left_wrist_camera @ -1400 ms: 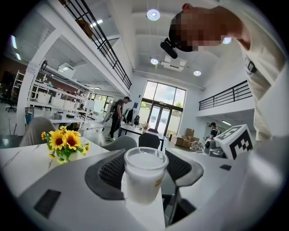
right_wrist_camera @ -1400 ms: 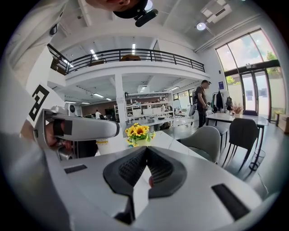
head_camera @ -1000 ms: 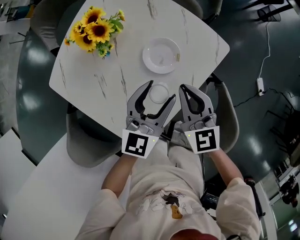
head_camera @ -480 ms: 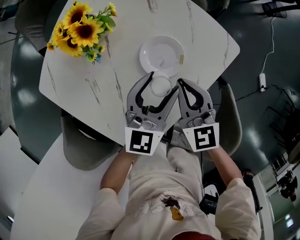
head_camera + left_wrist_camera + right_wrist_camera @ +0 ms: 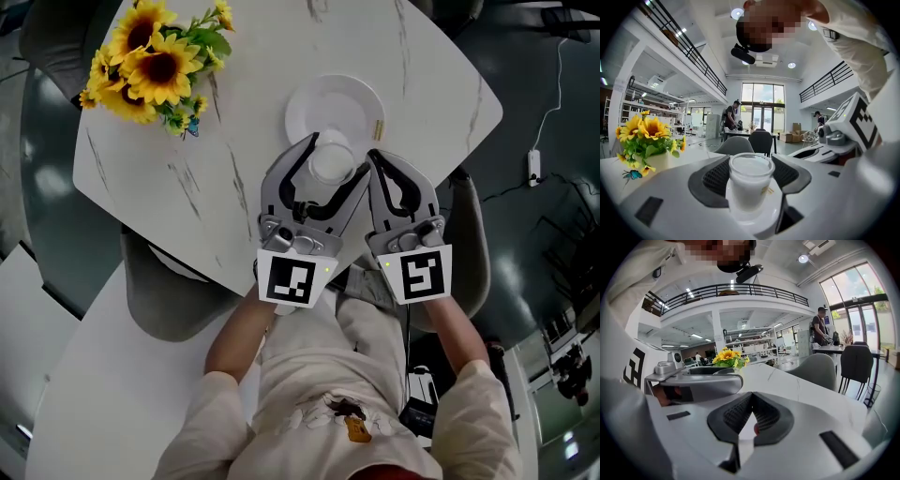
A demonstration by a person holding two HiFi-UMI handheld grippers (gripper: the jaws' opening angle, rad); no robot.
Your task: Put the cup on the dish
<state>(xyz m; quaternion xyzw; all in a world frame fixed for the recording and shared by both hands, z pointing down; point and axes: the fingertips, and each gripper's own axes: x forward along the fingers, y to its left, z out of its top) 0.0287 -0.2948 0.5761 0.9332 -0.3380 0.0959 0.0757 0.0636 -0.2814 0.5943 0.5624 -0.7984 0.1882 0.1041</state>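
Head view: the left tool (image 5: pixel 334 159) grips the cup (image 5: pixel 332 166) from both sides, upright, over the near edge of the dish (image 5: pixel 337 103) on the worktop (image 5: pixel 234 159).
Left gripper view: both pads touch the cup's wall, and the dish shows directly beneath it.
Right gripper view: the right tool (image 5: pixel 751 398) is closed with nothing between its jaws.

**Operator and rig, appearance only**

Cream top (image 5: pixel 305 389), sleeves (image 5: pixel 217 398) ending near the elbow, dark-and-orange print (image 5: pixel 345 418) on the chest. Light trousers (image 5: pixel 371 319).

Left gripper (image 5: pixel 334 161) and right gripper (image 5: pixel 377 157): grey moulded shells, curved jaws lined with black ribbed pads (image 5: pixel 714 177). Each carries a white cube with a black square marker: left cube (image 5: pixel 292 278), right cube (image 5: pixel 421 275). Small green light (image 5: pixel 325 269) at the cube edge. Silver round fittings (image 5: pixel 281 234) at the left jaw base.
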